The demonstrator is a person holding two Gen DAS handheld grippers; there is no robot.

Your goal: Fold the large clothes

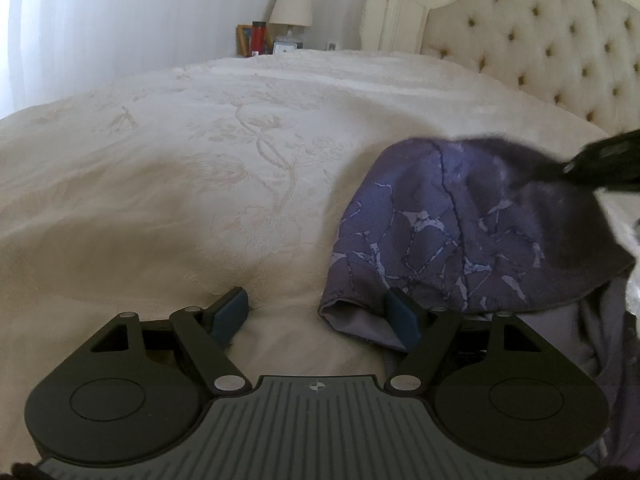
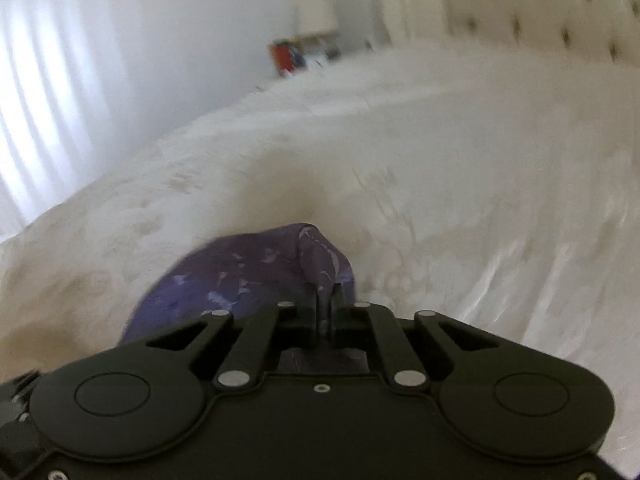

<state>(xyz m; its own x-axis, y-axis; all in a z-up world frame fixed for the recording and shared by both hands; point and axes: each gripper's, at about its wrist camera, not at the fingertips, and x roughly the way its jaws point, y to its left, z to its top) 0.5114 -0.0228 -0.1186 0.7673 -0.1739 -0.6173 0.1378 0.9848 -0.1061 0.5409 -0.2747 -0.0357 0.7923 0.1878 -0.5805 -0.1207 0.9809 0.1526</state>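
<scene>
Currently L gripper (image 1: pixel 316 314) has jaws spread wide w/ nothing between, low over cream bedspread (image 1: pixel 180 184); its right blue pad (image 1: pixel 402 318) sits at the open hem of the purple patterned garment (image 1: pixel 452 232). R gripper (image 2: pixel 327 300) is clamped on a pinched fold of that garment (image 2: pixel 240 276), lifting it off the bed; view blurred. Far nightstand holds lamp (image 1: pixel 291 6), red bottle (image 1: pixel 259 38), picture frame (image 1: pixel 243 38); bottle contents can't be told.
</scene>
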